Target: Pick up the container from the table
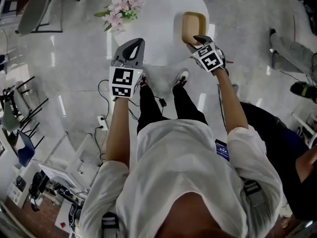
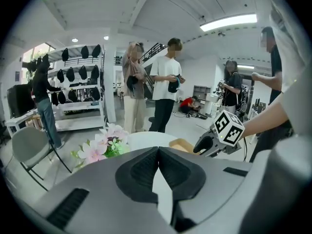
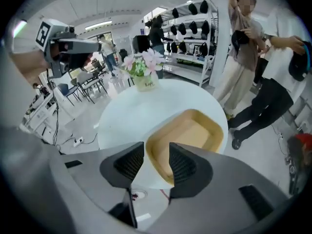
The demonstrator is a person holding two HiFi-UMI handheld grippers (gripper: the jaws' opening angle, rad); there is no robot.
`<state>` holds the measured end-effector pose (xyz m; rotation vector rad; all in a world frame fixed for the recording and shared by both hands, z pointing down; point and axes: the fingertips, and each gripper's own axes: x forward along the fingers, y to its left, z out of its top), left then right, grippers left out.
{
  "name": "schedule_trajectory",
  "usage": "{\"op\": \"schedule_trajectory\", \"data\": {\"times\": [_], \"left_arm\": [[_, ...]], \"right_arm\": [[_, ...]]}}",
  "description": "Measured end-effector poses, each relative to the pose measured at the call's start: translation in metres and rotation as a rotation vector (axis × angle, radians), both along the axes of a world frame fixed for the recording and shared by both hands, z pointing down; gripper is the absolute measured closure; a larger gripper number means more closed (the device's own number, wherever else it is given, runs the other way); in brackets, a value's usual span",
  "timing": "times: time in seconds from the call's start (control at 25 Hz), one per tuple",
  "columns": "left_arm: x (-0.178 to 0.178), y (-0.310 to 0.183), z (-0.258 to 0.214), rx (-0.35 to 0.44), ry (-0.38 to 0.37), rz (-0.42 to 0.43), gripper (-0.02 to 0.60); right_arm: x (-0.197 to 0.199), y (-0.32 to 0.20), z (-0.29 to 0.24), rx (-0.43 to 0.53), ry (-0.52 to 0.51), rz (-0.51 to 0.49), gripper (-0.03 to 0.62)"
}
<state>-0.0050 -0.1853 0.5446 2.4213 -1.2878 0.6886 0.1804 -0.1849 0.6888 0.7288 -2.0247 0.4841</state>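
Tan, shallow container (image 1: 193, 26) flat on the round white table (image 1: 158, 14), toward the table's right side in the head view. Right gripper (image 1: 197, 39) right at the container's near end, jaws spread apart. In the right gripper view, near rim of the container (image 3: 187, 133) framed in the gap between the two jaws: left jaw outside the wall, over bare tabletop; right jaw over the container's interior. Not clamped on anything. Impossible to tell whether either pad touches the rim.

Left gripper (image 1: 133, 46) off to the left of the container and well apart from it, over the table's near-left edge. Jaws pressed together tip to tip, nothing between them. In the left gripper view, past the closed tips and to the right: the table's edge, the container (image 2: 181, 144) and the right gripper (image 2: 202, 145) at its side.

Pink flowers (image 1: 120, 9) in a small pot at the table's far-left edge, well apart from the container. Several bystanders (image 2: 165, 82) standing on the floor beyond the table. Racks (image 2: 80, 89) hung with dark caps along the wall behind them.
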Motion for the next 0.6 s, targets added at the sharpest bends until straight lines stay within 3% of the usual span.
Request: {"op": "schedule_trajectory", "data": {"times": [0.28, 0.52, 0.6], "left_arm": [[-0.01, 0.01, 0.032, -0.059, 0.029, 0.009, 0.568], [-0.015, 0.019, 0.036, -0.082, 0.053, 0.02, 0.568], [-0.018, 0.023, 0.036, -0.085, 0.054, 0.021, 0.568]], "right_arm": [[-0.015, 0.005, 0.043, 0.017, 0.182, -0.226, 0.427], [-0.015, 0.0, 0.062, 0.058, 0.38, -0.371, 0.556], [-0.014, 0.001, 0.066, 0.054, 0.41, -0.383, 0.568]]}}
